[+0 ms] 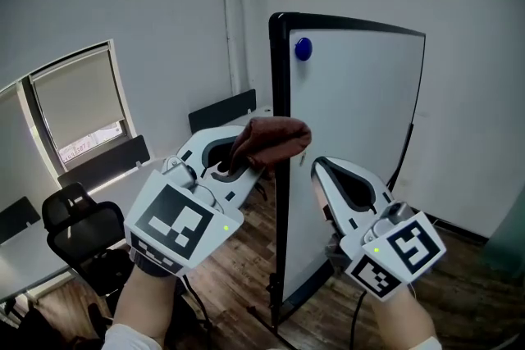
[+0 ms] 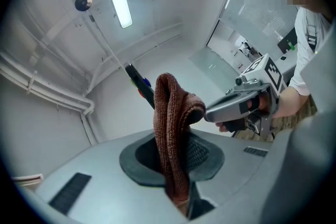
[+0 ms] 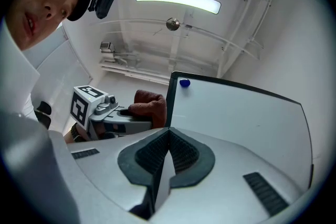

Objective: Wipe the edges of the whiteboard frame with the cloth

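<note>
Head view: left gripper [image 1: 244, 162] is clamped on the brown cloth [image 1: 272, 137]. The cloth is bunched at the tip and sits against the left upright of the whiteboard frame [image 1: 280, 86], roughly mid-height. Right gripper [image 1: 318, 168] is just right of that upright, in front of the board face [image 1: 361, 135].

My read on the step: wipe along the upright. Wrap the loose fold over the edge so both faces get cloth, use light steady pressure, and make one long pass rather than dabs. The board looks free-standing and could swing, so brace it with the right gripper.

Room: open air left of the upright, both up and down. The office chair [image 1: 78, 229] is low-left and well apart. The blue magnet [image 1: 303, 49] sits just inside the top corner, so stay on the frame there. The corner is rounded, so follow it round.

Left gripper view: the jaws pinch the cloth low down, and the rest stands up and flops over the tip. The grip looks deep enough.

Right gripper view: the jaws are together with nothing between them. The frame upright lines up with their seam; I can't tell if they touch.
</note>
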Motion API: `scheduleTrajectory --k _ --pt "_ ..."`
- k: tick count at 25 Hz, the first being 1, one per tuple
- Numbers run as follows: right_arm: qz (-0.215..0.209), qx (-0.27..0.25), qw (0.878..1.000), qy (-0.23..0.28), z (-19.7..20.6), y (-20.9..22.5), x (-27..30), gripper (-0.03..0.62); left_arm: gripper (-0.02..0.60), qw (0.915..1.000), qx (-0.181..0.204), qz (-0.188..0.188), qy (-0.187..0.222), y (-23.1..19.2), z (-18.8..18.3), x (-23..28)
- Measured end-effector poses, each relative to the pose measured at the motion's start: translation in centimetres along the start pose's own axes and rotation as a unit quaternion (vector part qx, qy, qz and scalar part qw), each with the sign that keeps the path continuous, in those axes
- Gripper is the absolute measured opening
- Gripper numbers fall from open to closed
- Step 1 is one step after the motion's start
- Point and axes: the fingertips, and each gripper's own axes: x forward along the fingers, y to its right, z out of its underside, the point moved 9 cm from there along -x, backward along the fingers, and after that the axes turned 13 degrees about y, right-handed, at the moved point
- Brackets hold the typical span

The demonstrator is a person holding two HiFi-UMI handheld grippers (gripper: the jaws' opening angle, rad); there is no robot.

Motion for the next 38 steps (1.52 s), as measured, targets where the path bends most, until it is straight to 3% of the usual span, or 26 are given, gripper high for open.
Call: scheduleTrajectory --k 9,15,20,27,34,38 --pt "-0.015 0.004 1.000 0.016 -1.9 0.4 0.6 0.003 0.063 0.9982 0.019 -0.046 0.032 -3.8 -4.7 1.4" --pt "-0.021 -0.001 0.999 0.026 -3.9 1.1 1.1 0.003 0.063 0.9970 0.007 -0.059 0.050 -6.1 -7.2 2.5" --pt "-0.030 -0.006 0.999 0.044 -3.9 0.6 1.8 0.003 0.063 0.9967 0.014 -0.061 0.051 -5.7 -7.5 2.4" --pt "-0.051 -0.007 0.997 0.056 -5.8 0.3 4.4 0.003 0.063 0.9963 -0.005 -0.061 0.060 -5.8 -7.1 2.4" --pt "-0.052 -0.001 0.998 0.045 -5.2 0.0 4.1 0.003 0.063 0.9939 -0.005 -0.076 0.080 -4.7 -7.1 2.2" --pt "-0.040 0.013 0.999 0.031 -4.0 0.2 2.9 0.003 0.063 0.9949 0.002 -0.073 0.070 -3.1 -5.2 1.5"
